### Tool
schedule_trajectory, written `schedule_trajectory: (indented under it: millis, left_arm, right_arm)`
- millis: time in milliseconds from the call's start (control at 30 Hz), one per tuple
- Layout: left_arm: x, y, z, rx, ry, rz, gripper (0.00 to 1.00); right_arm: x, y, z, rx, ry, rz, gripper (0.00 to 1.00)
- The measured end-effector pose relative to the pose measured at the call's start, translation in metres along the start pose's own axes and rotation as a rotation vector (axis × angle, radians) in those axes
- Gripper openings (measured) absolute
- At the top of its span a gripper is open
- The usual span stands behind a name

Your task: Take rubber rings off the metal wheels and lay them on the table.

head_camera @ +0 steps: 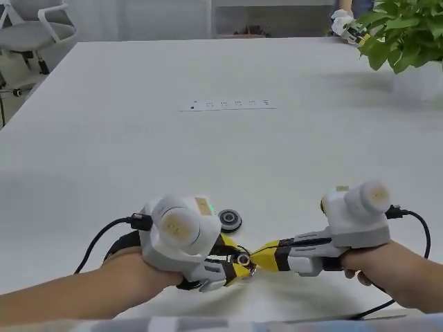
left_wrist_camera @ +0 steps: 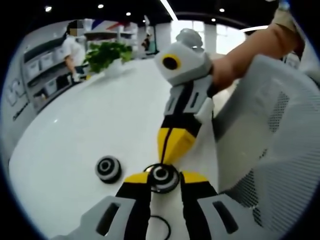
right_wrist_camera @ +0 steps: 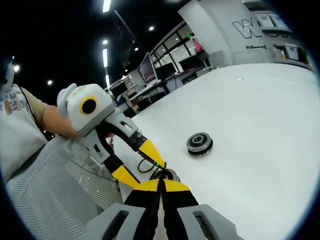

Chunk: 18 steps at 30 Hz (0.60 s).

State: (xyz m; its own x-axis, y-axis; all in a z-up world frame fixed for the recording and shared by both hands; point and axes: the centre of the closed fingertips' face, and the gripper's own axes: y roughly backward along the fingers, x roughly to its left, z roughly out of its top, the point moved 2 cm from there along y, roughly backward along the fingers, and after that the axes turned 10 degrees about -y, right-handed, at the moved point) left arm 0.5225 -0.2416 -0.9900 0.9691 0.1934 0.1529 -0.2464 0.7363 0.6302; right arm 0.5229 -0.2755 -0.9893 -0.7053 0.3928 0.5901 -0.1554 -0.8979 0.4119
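A metal wheel [left_wrist_camera: 161, 176] is held by the left hand-held gripper [left_wrist_camera: 164, 179]. The right hand-held gripper [right_wrist_camera: 161, 184] is closed beside it. A second wheel [head_camera: 230, 220] is seen on the counter [head_camera: 228, 152] at 11 o'clock.

White table [head_camera: 277, 69], yellow-black jaws — black-silver ringed wheel [left_wrist_camera: 162, 176]

open table [head_camera: 208, 152] ahead, one loose wheel [head_camera: 230, 220] nearby (plant [head_camera: 405, 31] far right).

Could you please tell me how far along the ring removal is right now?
One thin black ring seems already off, lying on the table. In hand: the left claw grips a wheel while the shut right claw pinches at it. Left: the second wheel, apart from both claws.
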Motion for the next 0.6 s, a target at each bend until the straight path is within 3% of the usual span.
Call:
schedule_trajectory:
  millis: [133,600]
  left_arm:
    - [-0.008,0.007,0.008,-0.004,-0.011,-0.019,0.27]
    - [-0.004,0.044,0.016,-0.063,0.040,0.005,0.39]
  right_arm:
    - [0.002,0.001,0.002,-0.004,0.000,0.007,0.00]
    - [0.016,0.001,0.012,-0.002,0.027,0.042,0.00]
